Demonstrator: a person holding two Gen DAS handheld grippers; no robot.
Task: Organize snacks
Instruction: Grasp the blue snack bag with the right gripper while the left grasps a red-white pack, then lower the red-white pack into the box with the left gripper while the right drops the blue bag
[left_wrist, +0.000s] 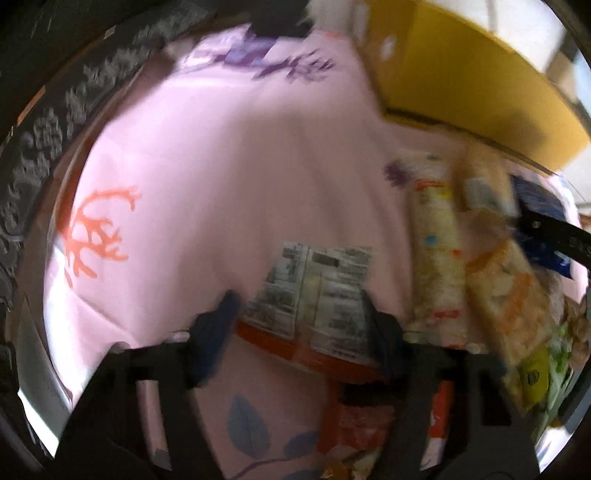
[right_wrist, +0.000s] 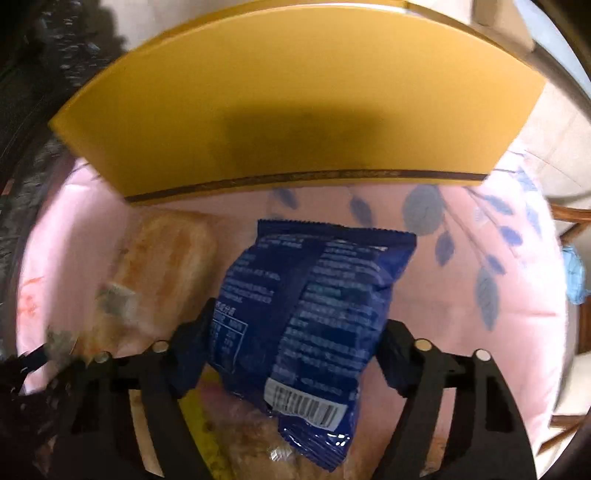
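Note:
My left gripper is shut on an orange-edged snack packet with a printed back label, held above the pink cloth. My right gripper is shut on a dark blue snack bag with a barcode, in front of the yellow cardboard box. The blue bag and the right gripper's black finger also show at the right of the left wrist view. Several other snack packets lie in a row on the cloth.
The yellow box stands at the back right of the cloth. A tan bread packet lies left of the blue bag. A dark patterned surface borders the cloth on the left. More packets lie at the lower right.

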